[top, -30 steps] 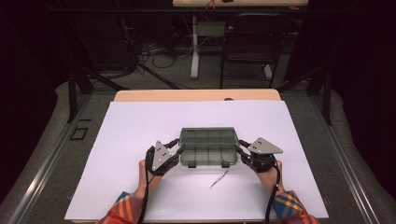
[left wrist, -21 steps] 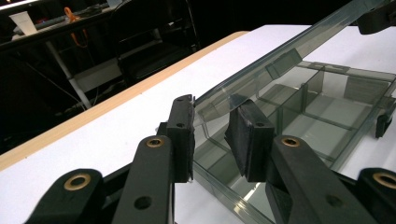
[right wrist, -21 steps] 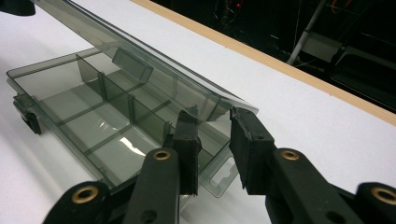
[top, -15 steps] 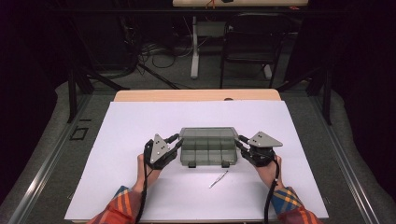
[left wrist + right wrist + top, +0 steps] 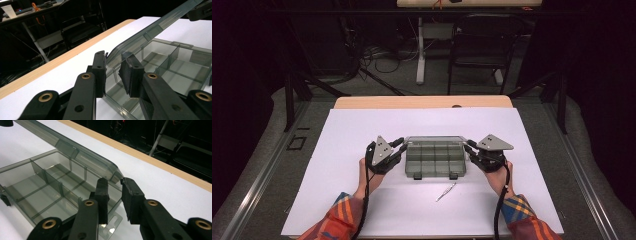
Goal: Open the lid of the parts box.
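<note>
Your left claw point(image 5: 398, 146) and right claw point(image 5: 470, 146) have just been closing and now pinch the lid point(image 5: 150, 31) at its two ends. It has risen off the compartment box point(image 5: 434, 161), mid-desk: opening is underway.

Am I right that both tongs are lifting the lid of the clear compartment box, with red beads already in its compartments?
Not quite: the compartments are empty, as the left gripper view shows. The left tongs and right tongs do each hold a lid corner of the box.
</note>
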A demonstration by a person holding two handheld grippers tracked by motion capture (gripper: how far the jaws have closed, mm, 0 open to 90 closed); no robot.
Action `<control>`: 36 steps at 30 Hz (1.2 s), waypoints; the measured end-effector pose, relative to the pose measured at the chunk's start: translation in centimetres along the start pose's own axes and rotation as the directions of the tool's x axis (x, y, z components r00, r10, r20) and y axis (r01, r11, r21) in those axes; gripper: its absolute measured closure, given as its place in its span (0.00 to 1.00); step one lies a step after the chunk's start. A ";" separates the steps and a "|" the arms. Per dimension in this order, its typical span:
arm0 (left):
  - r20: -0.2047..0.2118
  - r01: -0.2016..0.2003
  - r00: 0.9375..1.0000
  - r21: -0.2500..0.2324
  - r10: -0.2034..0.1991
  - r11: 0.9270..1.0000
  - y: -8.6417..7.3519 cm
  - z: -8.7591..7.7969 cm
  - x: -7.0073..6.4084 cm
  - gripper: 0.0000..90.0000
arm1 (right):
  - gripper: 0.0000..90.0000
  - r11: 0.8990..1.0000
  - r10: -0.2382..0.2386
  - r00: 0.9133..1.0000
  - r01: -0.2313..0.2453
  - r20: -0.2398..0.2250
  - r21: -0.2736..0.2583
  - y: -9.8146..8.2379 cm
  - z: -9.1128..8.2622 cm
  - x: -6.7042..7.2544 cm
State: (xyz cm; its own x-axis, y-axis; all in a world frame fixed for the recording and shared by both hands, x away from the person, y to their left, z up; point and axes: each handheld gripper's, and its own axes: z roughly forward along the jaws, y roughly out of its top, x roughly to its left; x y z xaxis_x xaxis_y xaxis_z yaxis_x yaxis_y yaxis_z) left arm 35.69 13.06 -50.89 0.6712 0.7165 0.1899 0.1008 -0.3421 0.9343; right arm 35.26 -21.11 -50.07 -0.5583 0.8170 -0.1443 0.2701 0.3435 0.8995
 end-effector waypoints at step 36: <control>0.000 0.079 0.997 0.013 -0.079 0.997 0.8 3.0 2.6 0.83 | 0.90 0.999 0.043 0.999 -0.044 0.027 0.026 2.7 2.5 -2.0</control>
State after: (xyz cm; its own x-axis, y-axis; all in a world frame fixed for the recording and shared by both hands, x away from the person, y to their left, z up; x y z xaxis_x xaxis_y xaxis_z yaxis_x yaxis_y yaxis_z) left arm 39.70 12.78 -50.56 0.6612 0.7413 0.1150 0.1634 -0.2920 0.9424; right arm 39.06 -20.69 -48.39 -0.5245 0.8433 -0.1169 0.3147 0.3196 0.8937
